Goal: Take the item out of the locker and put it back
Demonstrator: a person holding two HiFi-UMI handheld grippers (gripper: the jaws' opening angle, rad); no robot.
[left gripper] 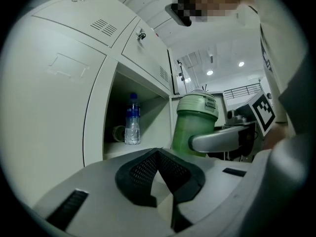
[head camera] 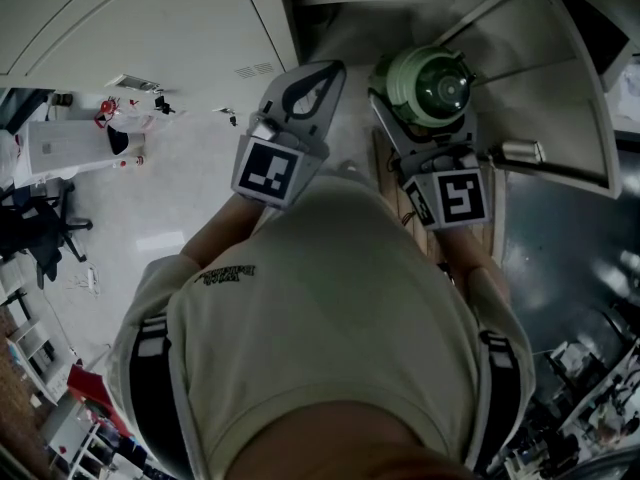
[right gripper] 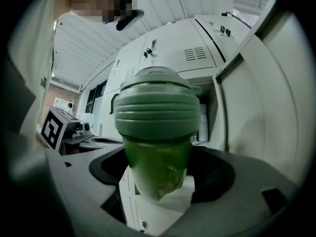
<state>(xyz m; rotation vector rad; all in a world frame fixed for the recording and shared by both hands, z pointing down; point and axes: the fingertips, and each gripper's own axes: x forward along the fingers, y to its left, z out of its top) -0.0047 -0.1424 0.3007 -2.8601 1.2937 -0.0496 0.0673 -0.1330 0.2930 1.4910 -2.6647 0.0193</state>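
1. A green cup (right gripper: 155, 117) with a ribbed, paler green lid is held in the right gripper (right gripper: 160, 181). Its jaws are closed against the lower body of the cup on both sides.
2. The cup is kept upright and is seen outside the locker (left gripper: 96, 117), in front of its open compartment and not on the shelf.
3. In the left gripper view, the cup is seen to the right of the open compartment, and one grey finger (left gripper: 217, 141) of the right gripper is pressed across its side.
4. The left gripper (left gripper: 159, 154) is seen with its jaws brought together at the tips. Nothing is held between them.
5. A clear water bottle (left gripper: 132, 120) with a blue cap is found standing upright on the shelf inside the open compartment. A small round object (left gripper: 118, 133) is seen just beside it on the left. What it is cannot be told.
6. The locker door (head camera: 540, 78) is swung open on the right side, next to the right gripper.
7. In the head view, both grippers are held side by side in front of a light shirt (head camera: 330, 318), the left one near the closed locker fronts and the right one at the open compartment.
8. A marker cube (head camera: 268, 171) is carried on the left gripper.
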